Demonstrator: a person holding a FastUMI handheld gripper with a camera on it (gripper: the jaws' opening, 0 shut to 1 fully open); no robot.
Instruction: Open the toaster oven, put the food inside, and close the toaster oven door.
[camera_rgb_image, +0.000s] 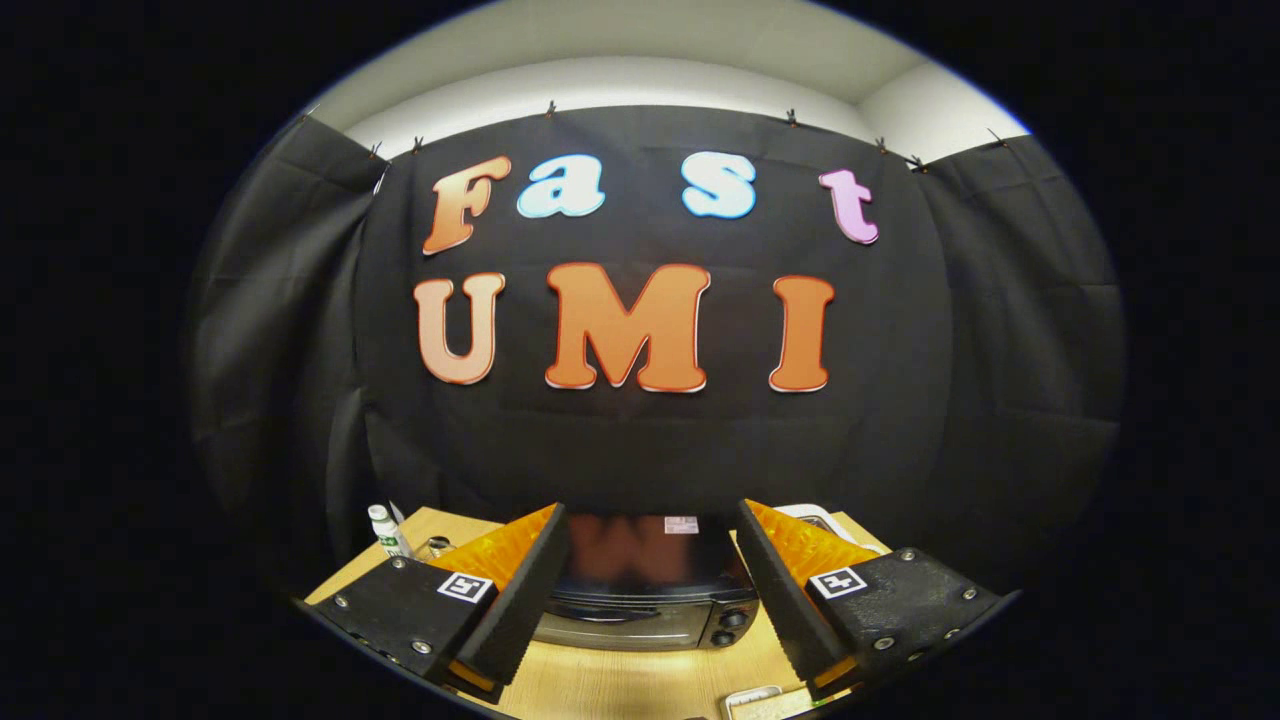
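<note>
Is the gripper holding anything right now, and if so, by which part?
Nothing is held. The gripper is open, its fingers spread wide with only air between them. The toaster oven sits on the table beyond them, untouched, its door shut.

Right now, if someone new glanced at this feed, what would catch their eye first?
The open gripper, its two fingers spread wide and holding nothing. Framed between them, just ahead on the wooden table, sits the toaster oven, its door apparently shut, knobs on its right side. Beyond the left finger stands a small bottle near the table's back corner.
</note>
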